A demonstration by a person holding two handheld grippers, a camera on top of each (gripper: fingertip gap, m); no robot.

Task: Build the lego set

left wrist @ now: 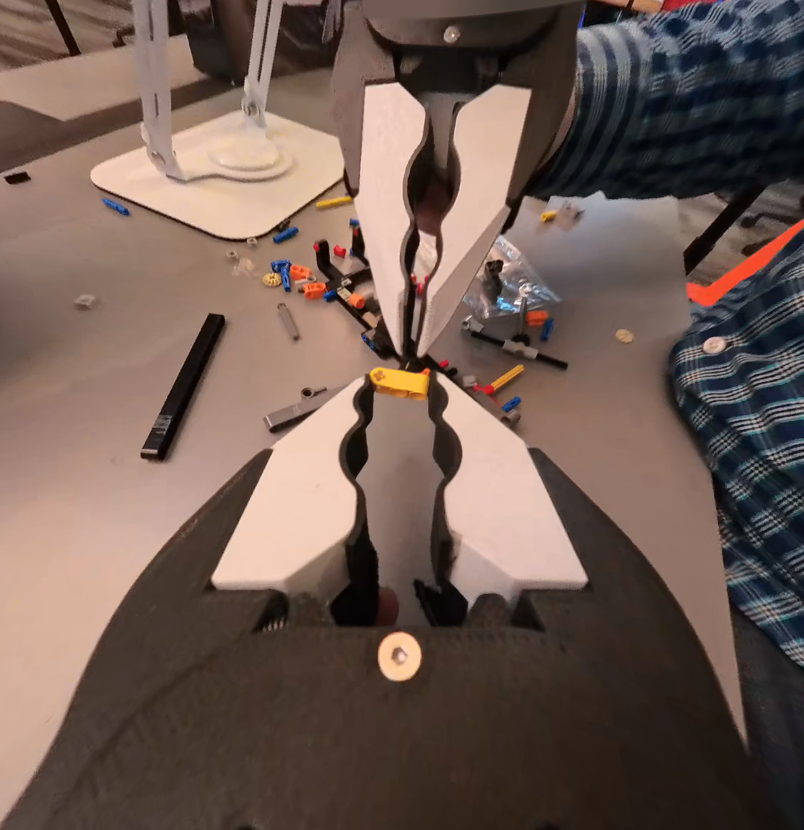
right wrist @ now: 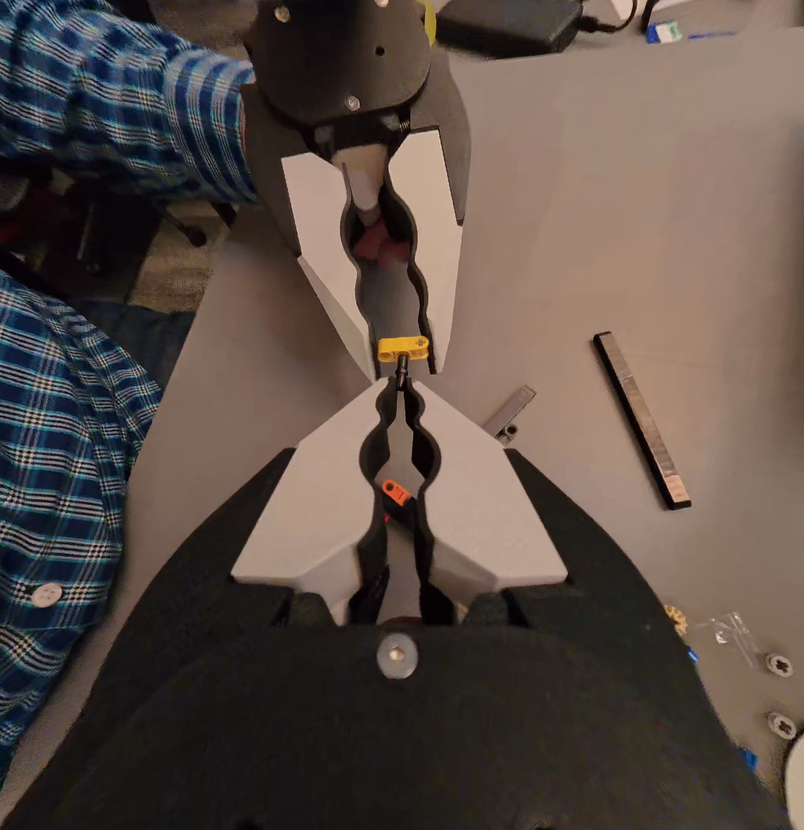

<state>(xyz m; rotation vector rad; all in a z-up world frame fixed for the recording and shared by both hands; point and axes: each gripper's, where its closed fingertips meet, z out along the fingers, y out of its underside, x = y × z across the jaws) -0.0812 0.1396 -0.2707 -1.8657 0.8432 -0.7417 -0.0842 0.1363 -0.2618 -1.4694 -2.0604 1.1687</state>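
The left gripper [left wrist: 400, 387] pinches a small yellow lego beam [left wrist: 401, 384] at its tips, held up over the grey table [left wrist: 77, 404]. The right gripper [right wrist: 399, 381] is squeezed almost closed on a thin black pin [right wrist: 400, 364], and the pin's end touches the yellow beam. Loose lego pieces [left wrist: 301, 278] lie scattered on the table behind, near a long black bar [left wrist: 184, 386]
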